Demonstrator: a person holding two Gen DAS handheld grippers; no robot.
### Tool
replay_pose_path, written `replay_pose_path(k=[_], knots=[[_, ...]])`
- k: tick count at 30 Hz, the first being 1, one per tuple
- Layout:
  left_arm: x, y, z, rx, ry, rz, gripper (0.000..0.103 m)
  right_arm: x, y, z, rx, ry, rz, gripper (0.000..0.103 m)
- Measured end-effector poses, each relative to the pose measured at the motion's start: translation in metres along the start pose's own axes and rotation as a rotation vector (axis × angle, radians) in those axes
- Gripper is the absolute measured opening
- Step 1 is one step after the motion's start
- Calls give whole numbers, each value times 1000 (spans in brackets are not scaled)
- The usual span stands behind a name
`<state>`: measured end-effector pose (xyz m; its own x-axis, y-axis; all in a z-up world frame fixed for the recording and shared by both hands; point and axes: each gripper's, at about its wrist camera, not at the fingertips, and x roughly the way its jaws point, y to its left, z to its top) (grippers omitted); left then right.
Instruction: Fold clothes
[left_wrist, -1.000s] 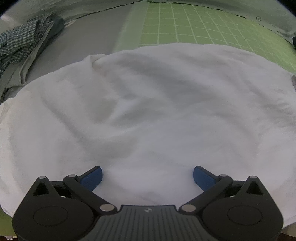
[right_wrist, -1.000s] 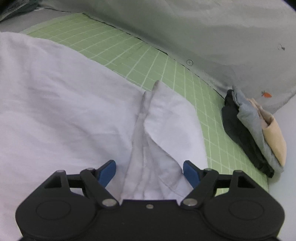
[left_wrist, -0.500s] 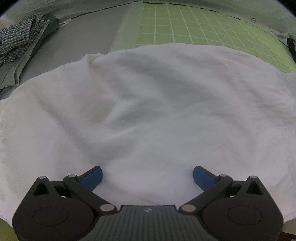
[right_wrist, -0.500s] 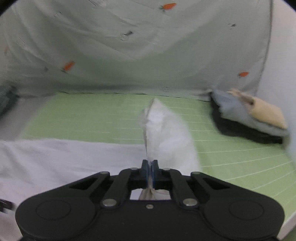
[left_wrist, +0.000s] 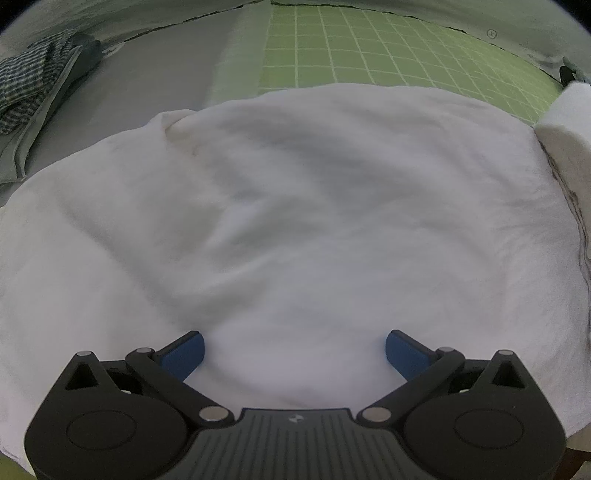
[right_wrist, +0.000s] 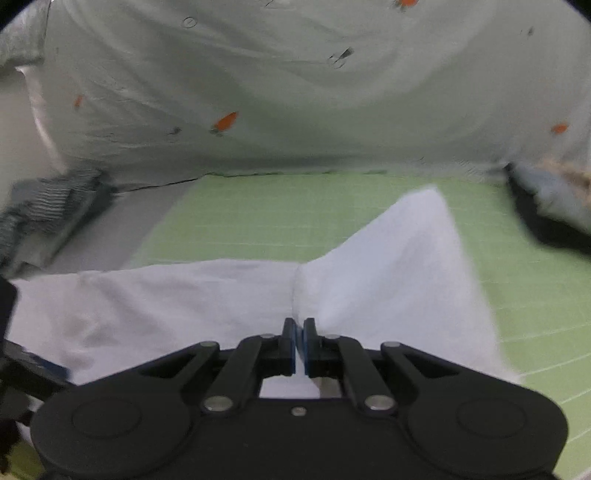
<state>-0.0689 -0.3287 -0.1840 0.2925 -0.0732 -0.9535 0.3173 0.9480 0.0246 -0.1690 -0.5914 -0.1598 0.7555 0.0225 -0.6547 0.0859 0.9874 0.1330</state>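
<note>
The right claw (right_wrist: 299, 345), wide a second ago, is now gripping the white garment (left_wrist: 295, 206) and lifting its right flap to fold; the left claw (left_wrist: 293, 354) is staying wide over the garment lying across the counter's (left_wrist: 369, 48) near edge.

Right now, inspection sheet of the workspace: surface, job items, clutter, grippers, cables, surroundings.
Surface: green grid mat, grey table area to its left.
Job's things: white garment spread flat on the mat; its sleeve lifted off it.
Clutter: checked cloth pile far left; folded stack far right, blurred.
Grippers: left gripper open, low over the garment; right gripper shut on the sleeve.
Cables: nothing seen.
Surroundings: pale backdrop sheet with small orange carrot prints.
</note>
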Motion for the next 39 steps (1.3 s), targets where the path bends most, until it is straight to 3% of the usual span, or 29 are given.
replay_pose_path(k=[4,5,6,7,8,9,12,17,21,26,27,31,34,36,37,39], knots=[[-1,0,0,5,6,-1,103,46,-5,-33,63,169,-2,5],[-3,-1,1,5,6,-2,103,44,-8,-35,87,170,5,7],[-3,-1,1,4,5,-3,103,41,-12,-33,108,172,-2,10],[-3,-1,1,4,4,-4,103,37,-14,-30,120,173,-8,23],[-4,0,1,4,5,-4,103,31,-17,-28,129,162,-7,40],[-5,0,1,3,6,-3,103,26,-18,-26,134,136,-6,44],[-7,1,1,1,10,-3,103,0,-19,-20,132,69,-35,45],[-8,1,5,-18,11,3,103,-34,-46,-7,145,-19,-179,56],[-6,1,7,-30,9,7,103,-37,-64,-20,92,39,-298,60],[-5,-3,5,-32,4,11,103,-25,-44,-35,-93,105,-271,81],[-5,-4,5,-33,3,11,103,-22,-39,-37,-129,113,-266,82],[-3,-7,3,-34,-1,14,103,8,-23,-43,-266,158,-350,81],[-1,-7,1,-31,-9,12,103,27,-33,-37,-246,169,-368,76],[1,-7,0,-26,-17,9,103,30,-42,-33,-193,163,-339,54],[0,-7,-2,-23,-20,7,103,31,-47,-30,-151,166,-321,32],[-2,-6,-6,-15,-25,3,103,27,-53,-28,-80,156,-294,13]])
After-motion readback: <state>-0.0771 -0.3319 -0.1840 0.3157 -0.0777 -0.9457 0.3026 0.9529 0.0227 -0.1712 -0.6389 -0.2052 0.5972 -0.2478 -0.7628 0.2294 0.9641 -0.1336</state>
